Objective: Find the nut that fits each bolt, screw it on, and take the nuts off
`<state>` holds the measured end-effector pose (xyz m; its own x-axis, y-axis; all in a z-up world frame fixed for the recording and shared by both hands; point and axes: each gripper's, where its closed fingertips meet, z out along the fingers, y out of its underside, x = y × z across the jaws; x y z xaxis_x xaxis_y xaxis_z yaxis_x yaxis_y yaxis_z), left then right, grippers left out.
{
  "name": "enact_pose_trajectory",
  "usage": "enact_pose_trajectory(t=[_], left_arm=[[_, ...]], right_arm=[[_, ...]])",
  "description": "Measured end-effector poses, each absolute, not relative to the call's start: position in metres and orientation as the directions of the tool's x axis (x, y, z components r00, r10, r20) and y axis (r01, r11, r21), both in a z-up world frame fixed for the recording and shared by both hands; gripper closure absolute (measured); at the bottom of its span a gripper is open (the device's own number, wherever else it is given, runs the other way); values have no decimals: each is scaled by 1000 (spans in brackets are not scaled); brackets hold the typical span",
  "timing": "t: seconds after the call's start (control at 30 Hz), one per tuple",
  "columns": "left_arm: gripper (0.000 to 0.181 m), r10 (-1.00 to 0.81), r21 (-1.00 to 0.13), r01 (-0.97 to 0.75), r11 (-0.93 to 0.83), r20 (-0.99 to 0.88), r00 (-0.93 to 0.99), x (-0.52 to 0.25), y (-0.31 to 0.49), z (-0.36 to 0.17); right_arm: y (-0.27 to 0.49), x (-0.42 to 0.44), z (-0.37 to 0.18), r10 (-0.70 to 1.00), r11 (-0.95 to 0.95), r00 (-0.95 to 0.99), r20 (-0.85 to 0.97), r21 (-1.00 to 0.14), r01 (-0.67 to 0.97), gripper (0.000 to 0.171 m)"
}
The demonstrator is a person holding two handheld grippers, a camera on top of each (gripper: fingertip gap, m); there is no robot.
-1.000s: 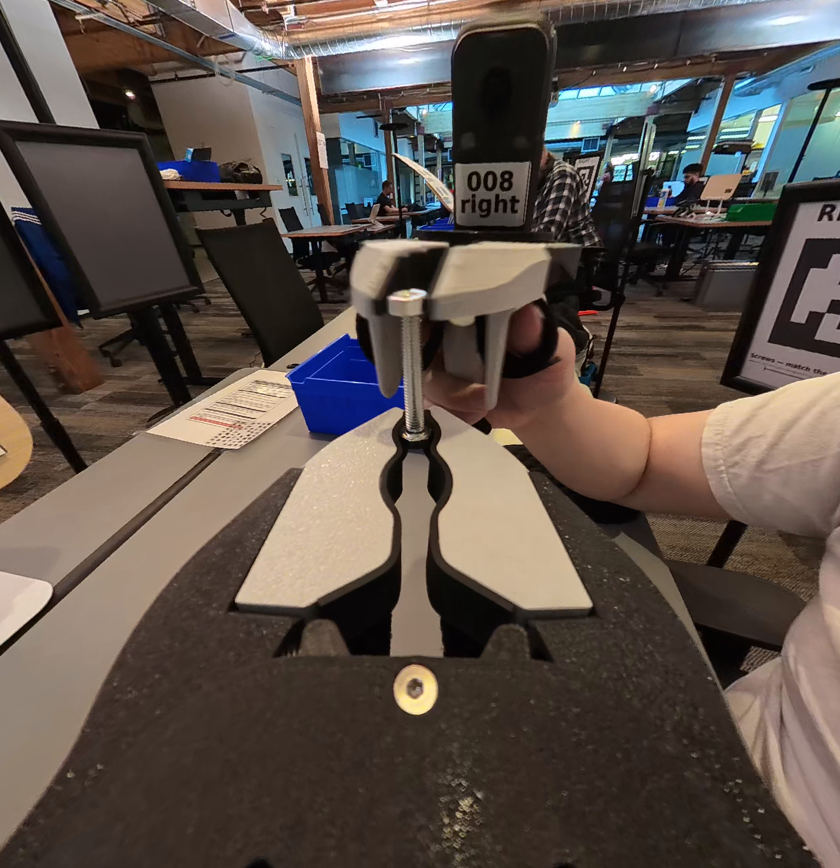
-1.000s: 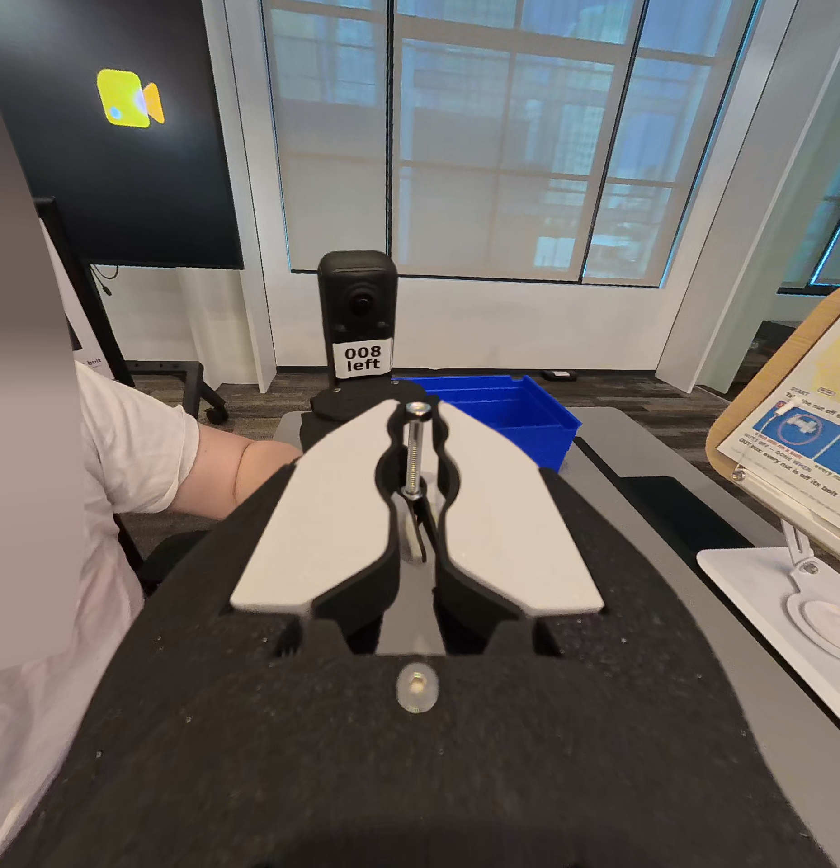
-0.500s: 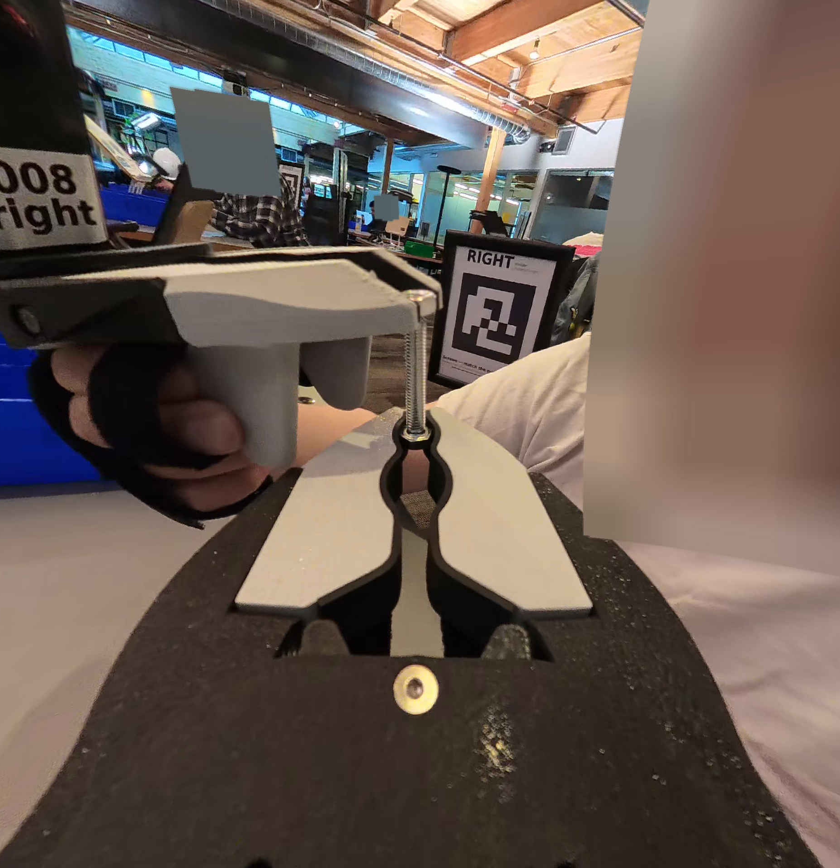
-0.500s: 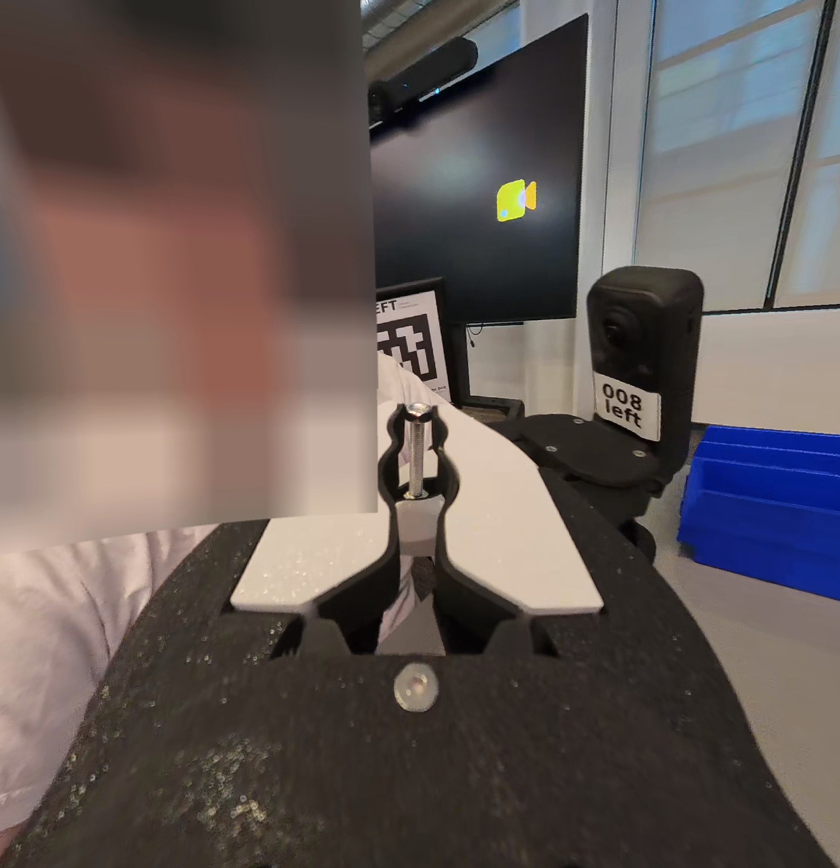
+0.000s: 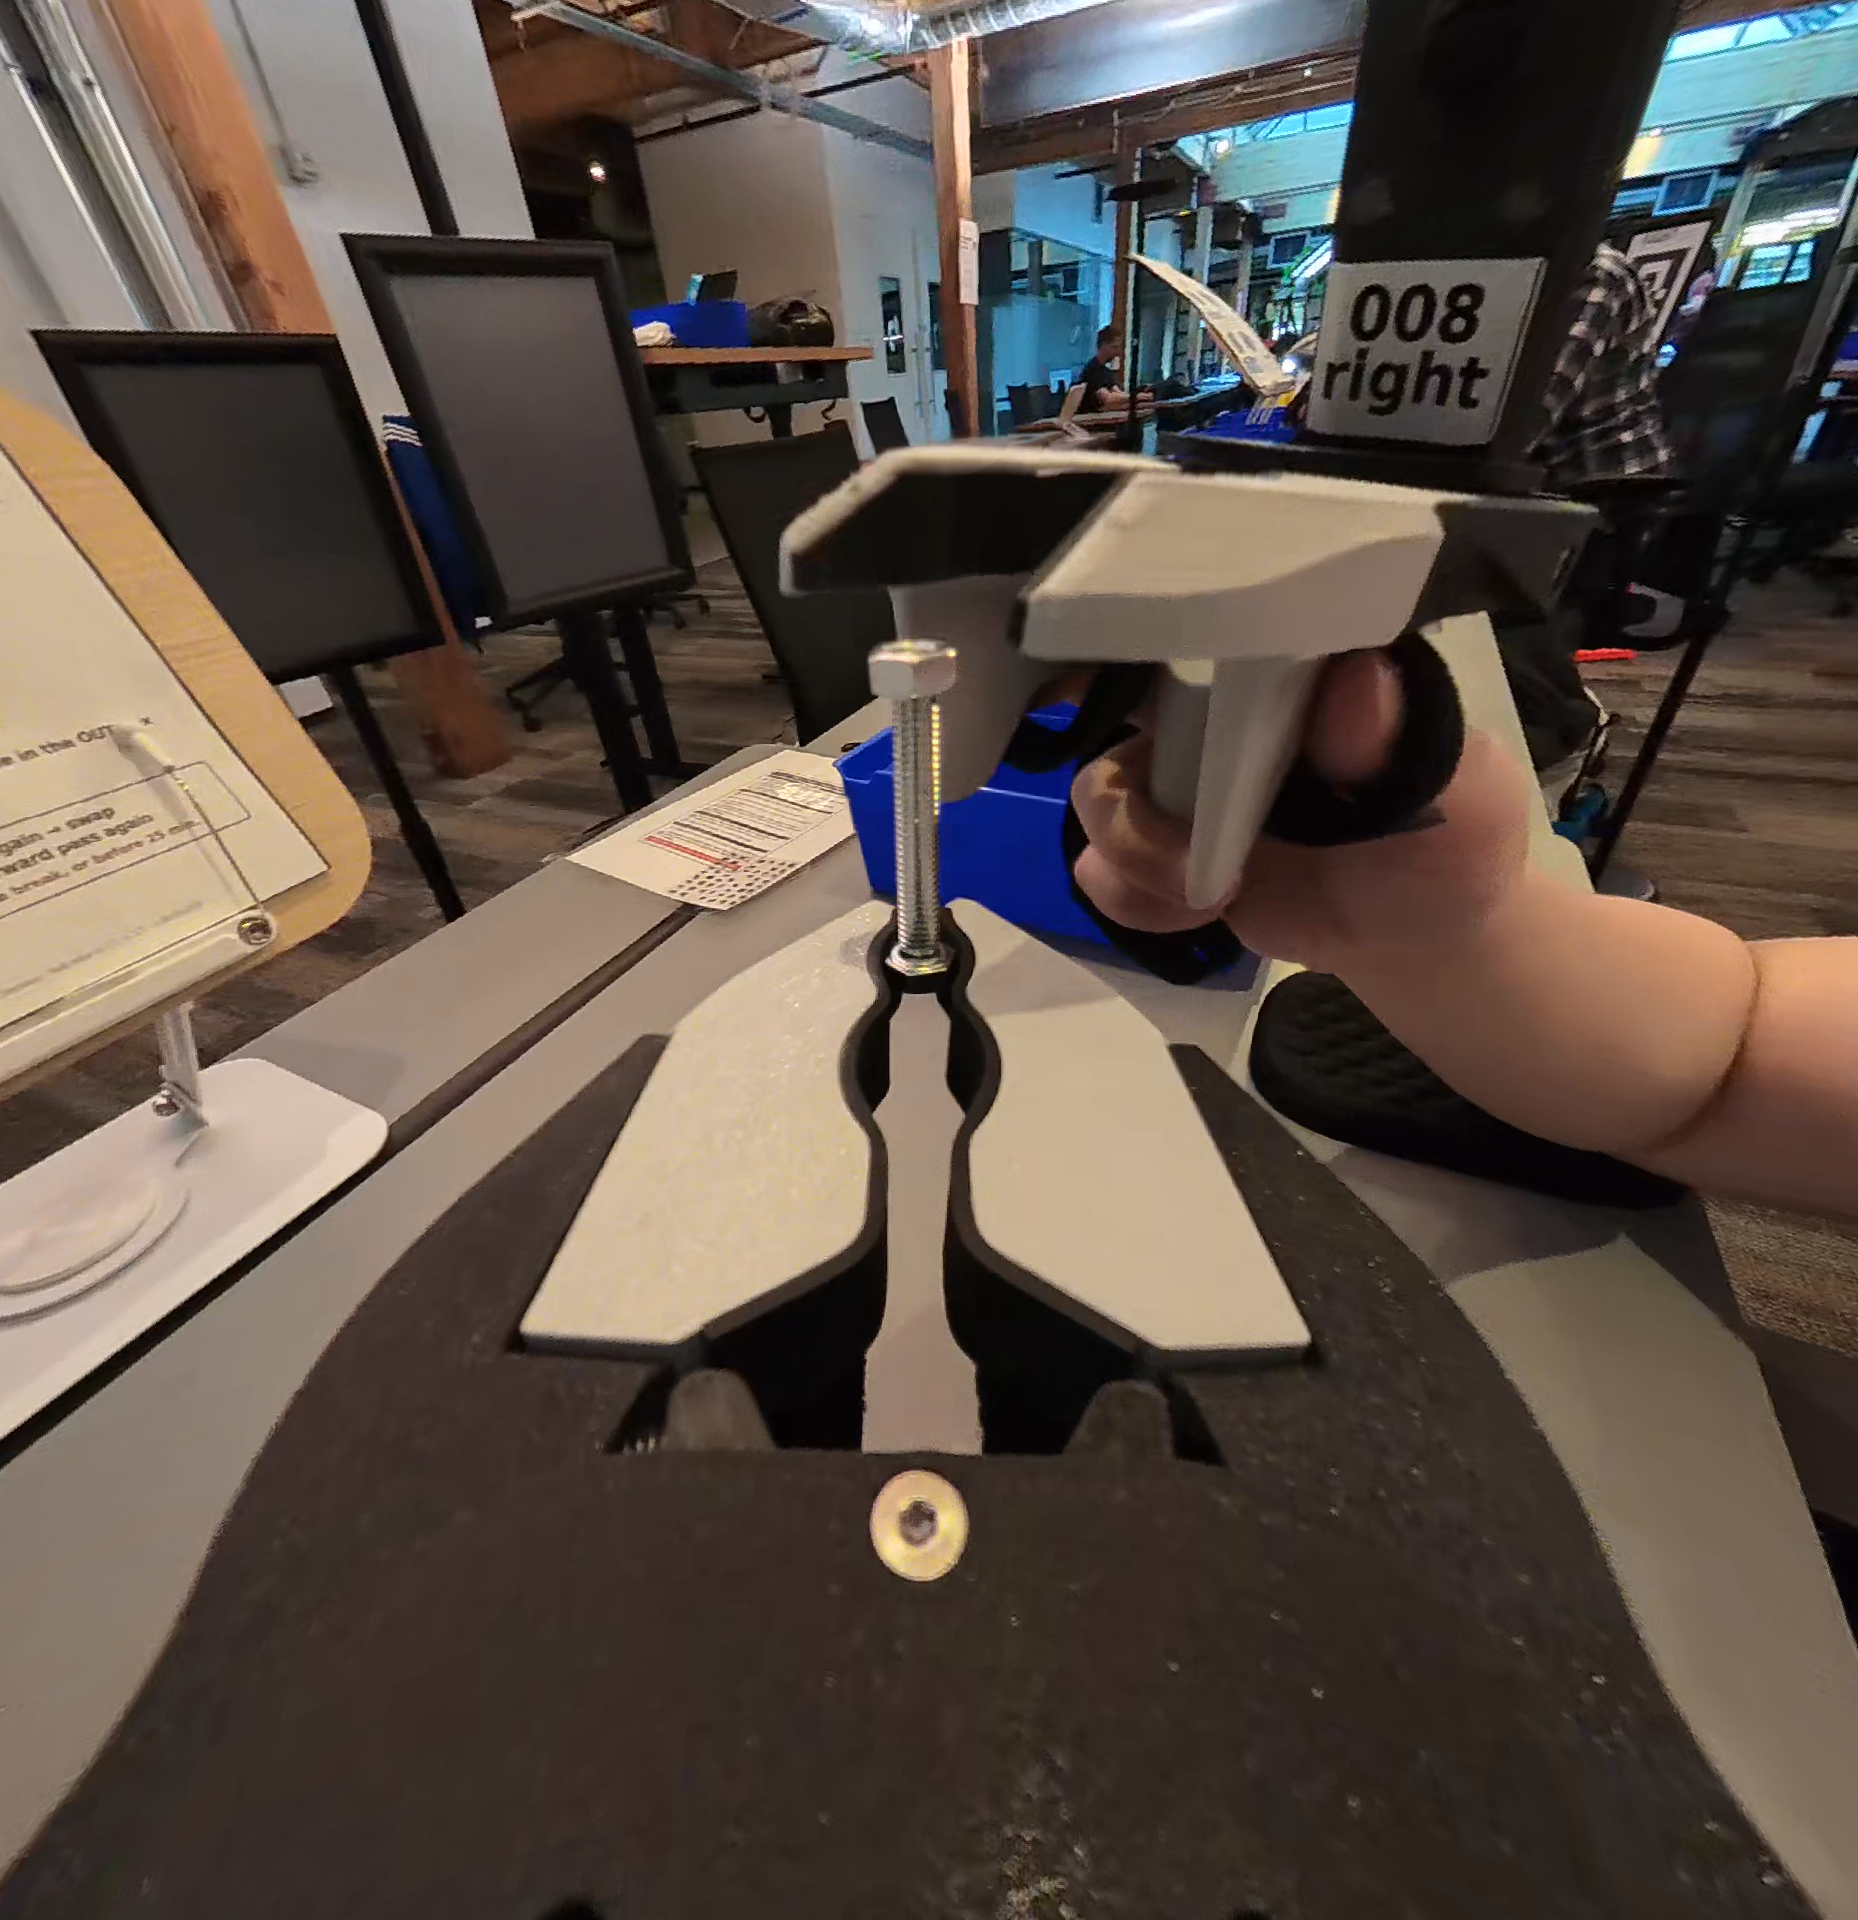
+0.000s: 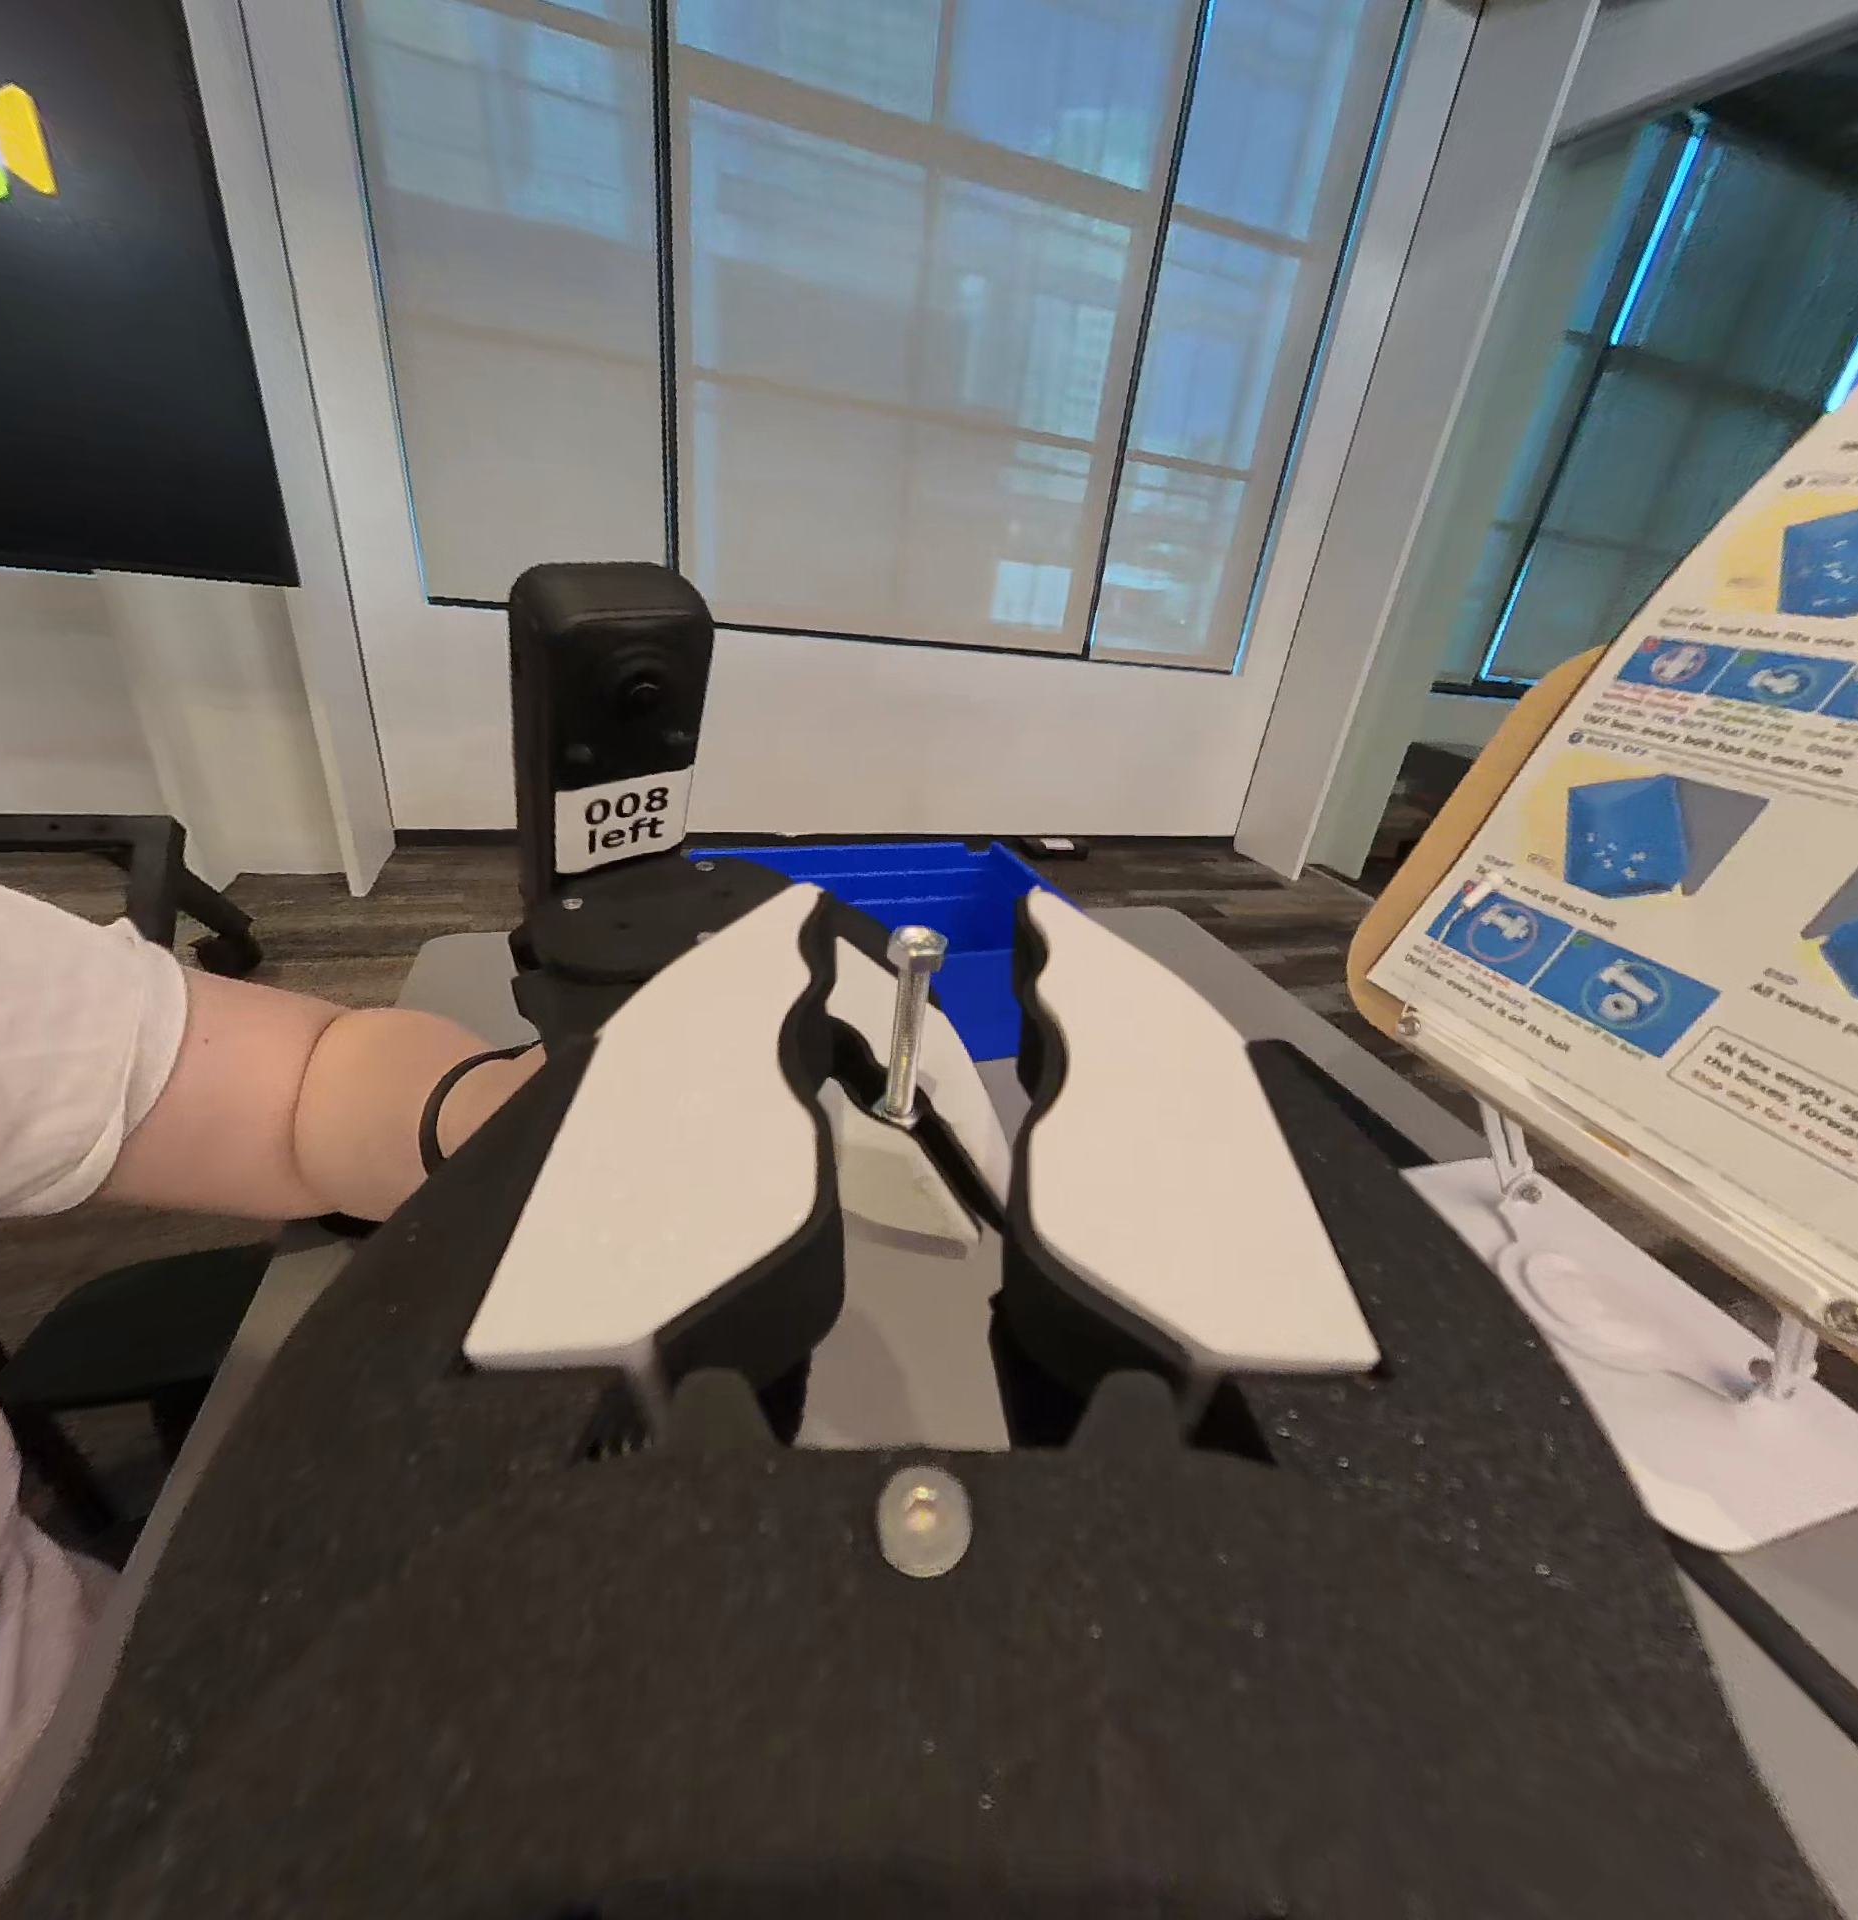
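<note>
**One bolt, one nut, two tongs**

While the hex-head bolt stands upright, the left tongs are clenched on the single nut at its lower end, right at their tips. Just above the bolt's head, the right tongs are spread wide, gripping nothing. From the right wrist view, the same bolt rises in the wide gap between the right tongs' fingers, apart from both, and a blue bin sits beyond on the grey surface. Each view shows the other tool's black camera with a white label. An instruction board on a stand carries printed text, and only the left wrist view shows a printed sheet lying on the surface.
</note>
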<state>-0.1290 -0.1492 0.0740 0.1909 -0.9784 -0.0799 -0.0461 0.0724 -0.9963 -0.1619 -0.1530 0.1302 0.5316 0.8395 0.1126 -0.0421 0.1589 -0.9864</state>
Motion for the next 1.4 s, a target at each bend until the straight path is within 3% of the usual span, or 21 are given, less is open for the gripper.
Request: enact_pose_trajectory(t=[0.13,0.27,0.4,0.53,0.7,0.73,0.8,0.9,1.0,1.1,1.23,1.33,1.4], left_arm=[[177,-978,-997,-41,72,-79,191,-131,-149,76],[176,-995,-998,-32,56,-58,80,-128,-162,78],[177,-969,-998,-5,-55,55,-241,-129,-202,87],[177,-834,-983,-62,-170,177,-523,-134,-242,86],[177,-769,-975,-84,-207,215,-601,-133,-258,81],[177,-779,-977,-77,-200,206,-592,-133,-256,81],[177,-826,-984,-48,-173,172,-536,-132,-247,83],[177,-950,-997,5,-78,73,-302,-127,-213,86],[177,-999,-999,17,43,-43,-19,-130,-175,87],[177,-994,-998,9,60,-59,94,-132,-161,85],[177,-984,-996,-4,86,-86,153,-133,-156,84],[177,-985,-996,-1,90,-89,146,-134,-158,87],[177,-988,-995,-1,97,-96,124,-133,-162,88]], right_arm=[[-152,-162,126,842,140,529,101,-990,-34,162],[-161,-164,127,903,102,424,72,-994,-46,162],[-186,-159,135,994,-11,104,-27,-989,-149,162],[-215,-152,132,959,-155,-266,-98,-967,-201,162],[-227,-154,127,904,-212,-415,-102,-951,-226,162],[-226,-153,128,908,-203,-408,-95,-951,-232,161],[-216,-152,133,948,-172,-304,-91,-953,-248,137],[-189,-148,140,1000,-14,10,-17,-971,-239,137],[-162,-149,140,917,155,386,102,-982,-109,133],[-155,-158,137,838,173,533,114,-983,-61,138],[-155,-166,130,831,137,550,89,-990,-47,142],[-158,-166,130,853,118,518,65,-991,-69,162],[-161,-167,131,874,107,482,56,-991,-79,162]])
